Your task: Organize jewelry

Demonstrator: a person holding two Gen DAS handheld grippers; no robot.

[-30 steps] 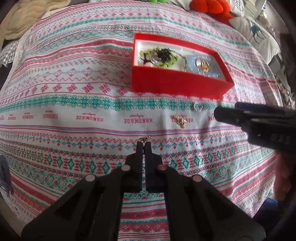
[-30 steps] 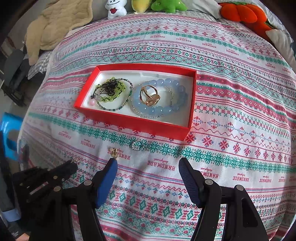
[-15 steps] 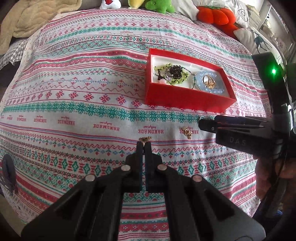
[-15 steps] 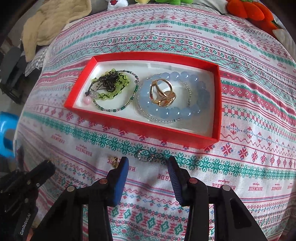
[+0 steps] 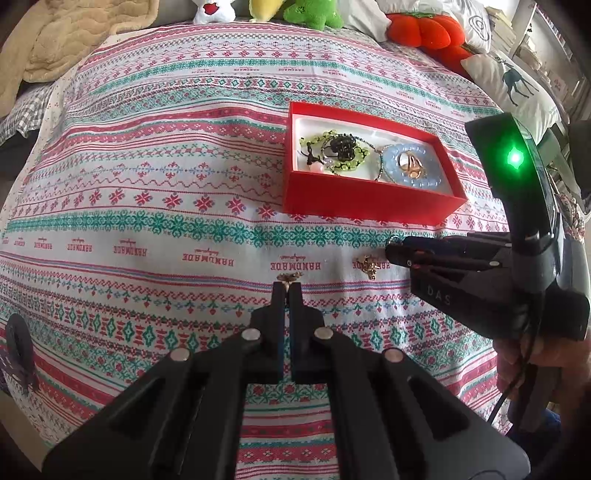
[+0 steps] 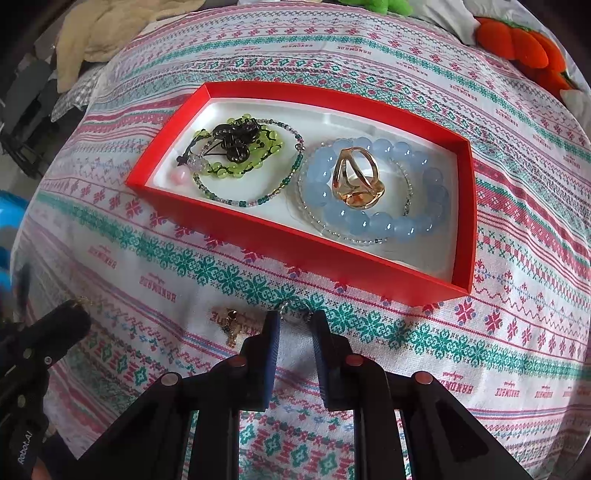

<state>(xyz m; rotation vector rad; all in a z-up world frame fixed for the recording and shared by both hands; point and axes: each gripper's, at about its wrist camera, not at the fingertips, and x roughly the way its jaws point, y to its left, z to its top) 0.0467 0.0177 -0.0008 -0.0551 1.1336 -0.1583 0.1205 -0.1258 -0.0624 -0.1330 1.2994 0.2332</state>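
Nearest the left wrist camera, the left gripper (image 5: pixel 287 286) points steeply down at the bed (image 5: pixel 147 177), its fingers pressed together on a small gold piece (image 5: pixel 290 276) that pokes out at their tips, touching the patterned bedspread (image 6: pixel 498 332); beside it, lying loose on the cloth, is a gold charm (image 5: pixel 367 265), and just past that the right gripper (image 6: pixel 294 320) comes down from the right side, a green light (image 5: pixel 514 158) glowing on its housing and a hand (image 5: pixel 532 354) wrapped round its grip.

In the right wrist view the right gripper's fingers (image 6: pixel 272 332) are closing around a small silver ring (image 6: pixel 293 311) that lies on the cloth between their tips; whether the pads already press on it cannot be told; the gold charm sits just to the left of them.

Just beyond the ring stands the red box (image 6: pixel 280 251), its near wall close to the fingertips; inside, on the white lining, a green bead bracelet (image 6: pixel 255 162) with a dark tangled piece on it lies at the left, ringed by a thin seed-bead strand (image 6: pixel 258 201); a pale blue bead bracelet (image 6: pixel 406 223) lies at the right, with a gold ring (image 6: pixel 356 181) standing in its middle.

Farthest off, plush toys (image 5: pixel 314 13) and an orange cushion (image 5: pixel 424 31) line the head of the bed.
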